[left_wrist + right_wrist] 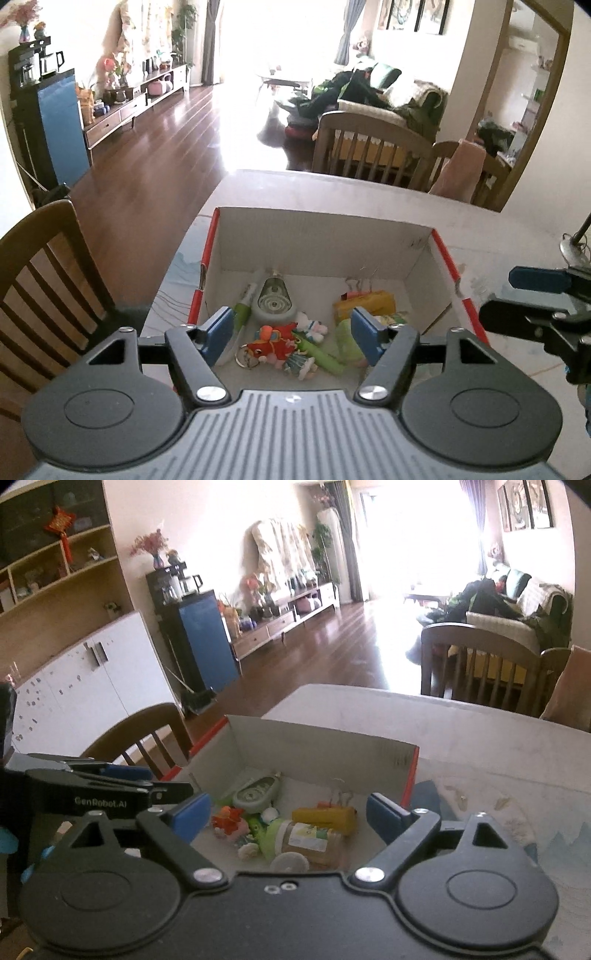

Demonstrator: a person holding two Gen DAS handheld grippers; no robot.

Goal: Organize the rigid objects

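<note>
chair (40, 273) | sofa (388, 107) | blue cabinet (207, 642) | wood floor (155, 155)

box (417, 240) near wall: hidden by gripper bodies | jar (310, 843) label: too blurred to read

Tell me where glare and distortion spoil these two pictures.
Left wrist view: the window is blown out, glaring down the floor; the doorway bows. Right wrist view: same window washes out, shelves curve; the box stays readable.
</note>
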